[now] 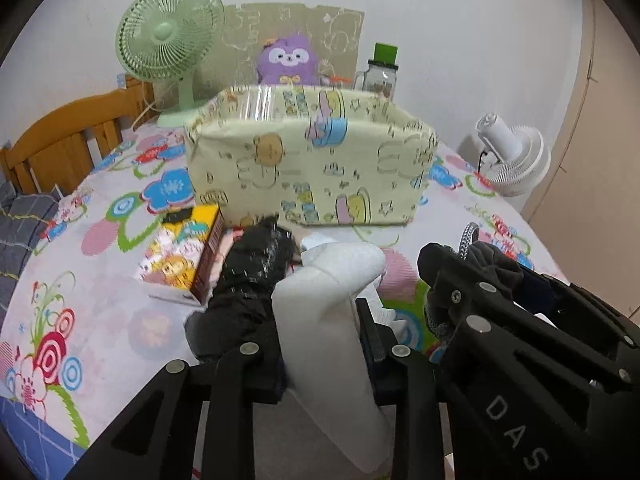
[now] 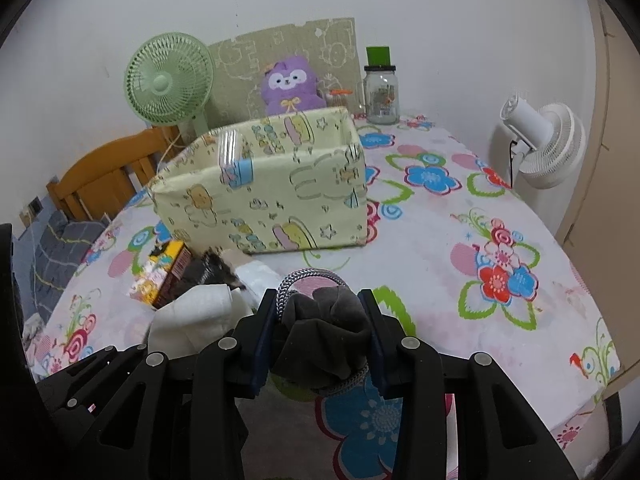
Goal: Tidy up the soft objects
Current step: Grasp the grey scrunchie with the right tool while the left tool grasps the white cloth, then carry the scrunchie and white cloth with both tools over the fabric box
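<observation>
In the left wrist view, the left gripper [image 1: 320, 354] is clenched on a white sock [image 1: 328, 292], whose long axis runs from the jaws up toward twelve o'clock. A black sock [image 1: 256, 268] lies just beside it at ten o'clock, partly over the floral tablecloth [image 1: 100, 280]. The yellow fabric bin [image 1: 312, 160], open at the top, stands straight ahead at twelve o'clock, so the carry likely goes forward and up over its near wall. The right gripper [image 1: 460, 280] sits at three o'clock, its arm marked "DAS". A snack box [image 1: 184, 256] at ten o'clock bears print too blurred to read. In the right wrist view, the right gripper [image 2: 320, 332] grasps a dark grey cloth bundle [image 2: 328, 328] with a braided cord [image 2: 288, 284]. The bin lies at eleven o'clock, nearer the left hand. The jar [image 2: 381, 96] label is unreadable.
</observation>
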Available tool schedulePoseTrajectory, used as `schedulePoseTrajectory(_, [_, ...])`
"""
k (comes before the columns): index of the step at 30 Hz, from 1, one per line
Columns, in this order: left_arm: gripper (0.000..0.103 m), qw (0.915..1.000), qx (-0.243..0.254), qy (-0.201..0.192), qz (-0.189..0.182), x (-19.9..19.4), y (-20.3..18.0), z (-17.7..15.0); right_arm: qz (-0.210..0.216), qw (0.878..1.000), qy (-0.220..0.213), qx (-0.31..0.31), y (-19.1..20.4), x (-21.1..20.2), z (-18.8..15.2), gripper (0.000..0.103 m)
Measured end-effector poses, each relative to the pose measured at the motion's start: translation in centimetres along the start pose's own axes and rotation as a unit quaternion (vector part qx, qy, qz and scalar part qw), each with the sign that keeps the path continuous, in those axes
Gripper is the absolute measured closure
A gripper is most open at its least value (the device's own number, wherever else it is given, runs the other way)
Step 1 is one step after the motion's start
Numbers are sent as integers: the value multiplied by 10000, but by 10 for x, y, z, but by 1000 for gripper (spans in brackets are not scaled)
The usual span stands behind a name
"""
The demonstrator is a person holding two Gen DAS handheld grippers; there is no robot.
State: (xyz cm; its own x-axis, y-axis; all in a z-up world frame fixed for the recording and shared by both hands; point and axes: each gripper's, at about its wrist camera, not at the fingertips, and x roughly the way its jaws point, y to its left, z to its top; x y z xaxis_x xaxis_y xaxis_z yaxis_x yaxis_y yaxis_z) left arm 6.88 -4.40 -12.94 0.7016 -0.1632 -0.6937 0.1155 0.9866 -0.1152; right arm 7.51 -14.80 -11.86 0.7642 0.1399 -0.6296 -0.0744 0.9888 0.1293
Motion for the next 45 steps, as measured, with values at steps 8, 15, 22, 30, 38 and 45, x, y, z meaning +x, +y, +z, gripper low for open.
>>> schedulePoseTrajectory(8, [76,9995,13,-308,32,-24,0,20,40,9996,-294,-19,6,-22,21,60])
schedulePoseTrajectory(15, [76,9985,62,-537,120,-44,0,34,42,9986,-527,-62,11,-41,36,60])
schedulePoseTrajectory(22, [76,9968,91,-775,187,-64,0,48,55,9971,-747,-114,17,-60,52,60])
schedulePoseTrajectory(30, [76,9949,156,-974,224,-80,-4,65,100,9957,-912,-128,20,-74,69,60])
schedulePoseTrajectory(38, [76,9937,140,-1073,276,-83,-3,81,184,9950,-965,-151,22,-75,84,60])
schedulePoseTrajectory(45, [76,9935,157,-1085,300,-79,-3,93,234,9950,-957,-143,22,-69,96,60])
